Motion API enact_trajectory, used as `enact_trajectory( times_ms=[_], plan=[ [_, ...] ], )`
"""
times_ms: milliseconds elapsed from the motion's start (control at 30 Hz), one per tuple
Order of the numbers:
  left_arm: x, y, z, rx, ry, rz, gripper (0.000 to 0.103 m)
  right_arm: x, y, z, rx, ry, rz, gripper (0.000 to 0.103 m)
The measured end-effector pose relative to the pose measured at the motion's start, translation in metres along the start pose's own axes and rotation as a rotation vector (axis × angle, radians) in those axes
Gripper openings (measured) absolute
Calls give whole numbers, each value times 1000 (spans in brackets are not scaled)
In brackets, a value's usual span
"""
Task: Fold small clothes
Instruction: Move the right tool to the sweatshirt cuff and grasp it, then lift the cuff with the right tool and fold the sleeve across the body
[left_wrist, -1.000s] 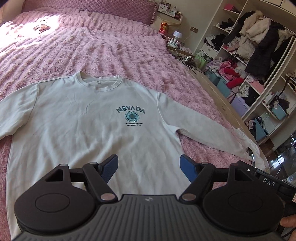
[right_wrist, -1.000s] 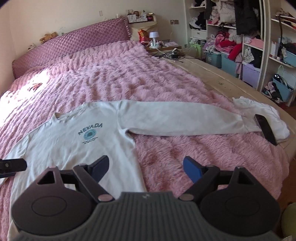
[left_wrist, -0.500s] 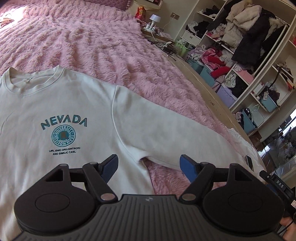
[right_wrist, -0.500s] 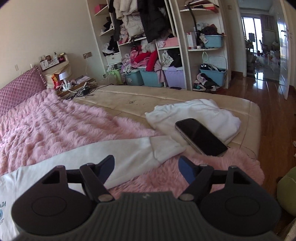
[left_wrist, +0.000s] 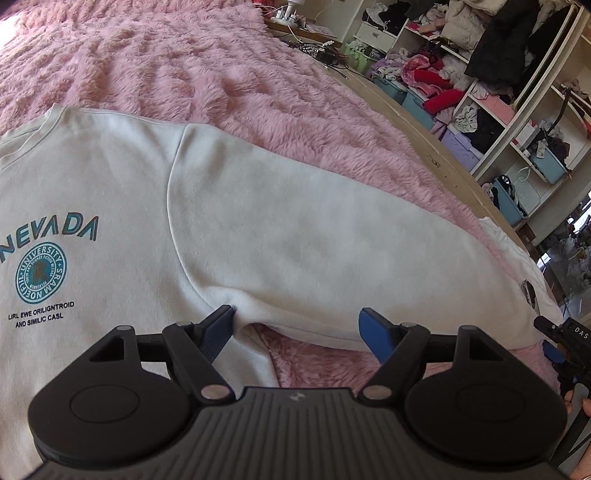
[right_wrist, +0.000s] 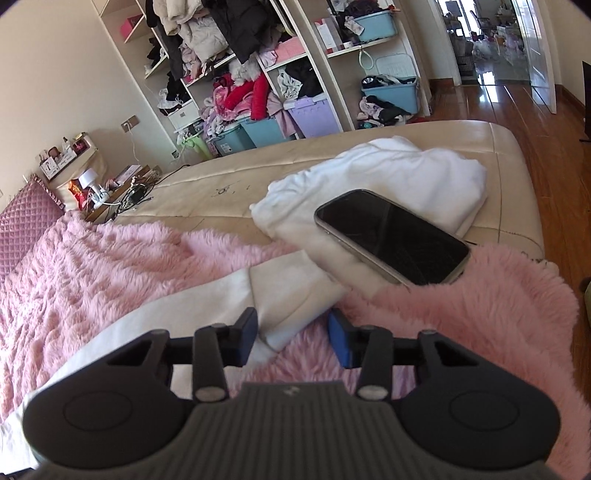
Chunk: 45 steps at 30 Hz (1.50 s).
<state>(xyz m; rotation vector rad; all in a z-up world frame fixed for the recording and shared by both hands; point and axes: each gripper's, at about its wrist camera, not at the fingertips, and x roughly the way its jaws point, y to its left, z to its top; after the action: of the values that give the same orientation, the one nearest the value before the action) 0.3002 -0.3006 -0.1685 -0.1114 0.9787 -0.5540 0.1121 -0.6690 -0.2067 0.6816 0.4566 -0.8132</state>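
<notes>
While the white sweatshirt (left_wrist: 229, 221) lies flat on the pink blanket (left_wrist: 258, 74), I see my left gripper (left_wrist: 295, 328) spread wide over its armpit, and my right gripper (right_wrist: 291, 332) closing around the cuff (right_wrist: 291, 291), phone (right_wrist: 391, 236) at one o'clock.

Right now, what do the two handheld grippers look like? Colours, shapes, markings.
Both match: the left gripper and right gripper have a dark grey ribbed body with a small pale logo, two round black discs, black linkage arms with silver pivot pins, and blue pads on the fingers. Seen from the left camera, the right unit's side reads "DAS". No cables visible.
</notes>
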Motion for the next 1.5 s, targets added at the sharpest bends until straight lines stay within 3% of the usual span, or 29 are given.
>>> enact_trajectory(
  times_ms=[33, 100, 300, 467, 633, 833, 1100, 1333, 1500],
  plan=[
    [2, -1, -1, 8, 5, 9, 89, 2, 0, 1, 8, -3, 7, 35],
    [6, -2, -4, 21, 8, 18, 89, 5, 1, 2, 20, -6, 11, 6],
    [18, 2, -8, 16, 26, 16, 90, -2, 15, 13, 35, -29, 104, 2],
    [16, 5, -6, 30, 23, -9, 91, -26, 51, 26, 19, -62, 210, 2],
    [-25, 19, 3, 14, -24, -44, 84, -68, 111, 33, -27, -102, 365, 2],
    [-101, 68, 0, -10, -99, 6, 84, -115, 207, 15, -86, -91, 582, 2],
    [-196, 168, -27, -133, -170, 130, 84, -179, 325, -62, -176, -17, 824, 2],
    [-261, 248, -64, -262, -220, 230, 84, -212, 409, -169, -275, 135, 960, 2],
    [-285, 297, -86, -354, -227, 294, 84, -218, 440, -260, -362, 262, 1016, 2]
  ],
)
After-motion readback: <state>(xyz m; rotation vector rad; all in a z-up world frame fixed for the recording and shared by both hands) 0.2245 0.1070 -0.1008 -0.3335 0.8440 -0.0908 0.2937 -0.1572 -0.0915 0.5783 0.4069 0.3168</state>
